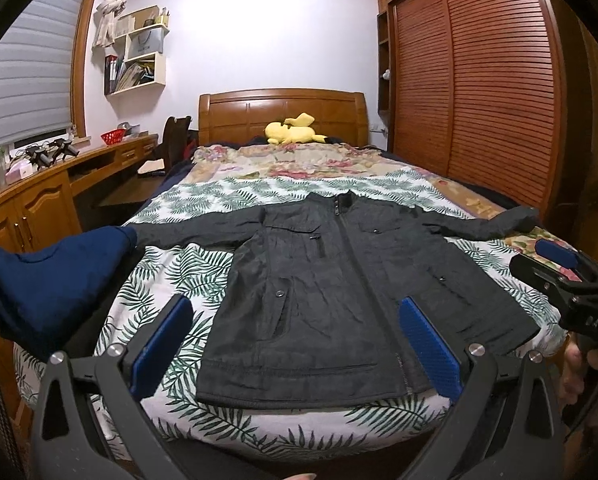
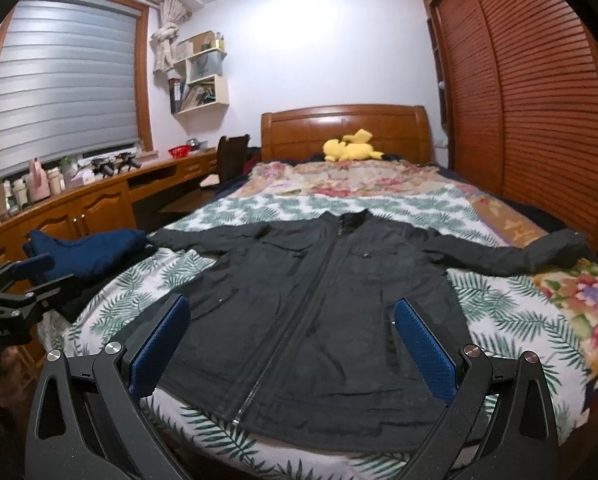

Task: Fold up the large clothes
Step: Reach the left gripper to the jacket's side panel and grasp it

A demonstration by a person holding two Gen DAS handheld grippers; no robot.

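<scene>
A dark grey zipped jacket (image 1: 331,280) (image 2: 327,300) lies flat, front up, on the bed, both sleeves spread out sideways and the hem toward me. My left gripper (image 1: 295,320) hovers open above the hem, blue pads wide apart, nothing between them. My right gripper (image 2: 291,324) is open too, held over the lower part of the jacket. In the left wrist view the right gripper (image 1: 555,260) shows at the right edge, held by a hand (image 1: 575,372). The left gripper (image 2: 31,272) shows at the left edge of the right wrist view.
A folded navy garment (image 1: 59,276) (image 2: 87,252) lies at the bed's left edge by the left sleeve. The bed (image 1: 171,272) has a leaf-print cover, a floral blanket and a yellow plush toy (image 1: 295,130). A wooden desk (image 1: 39,200) stands left, a slatted wardrobe (image 1: 479,80) right.
</scene>
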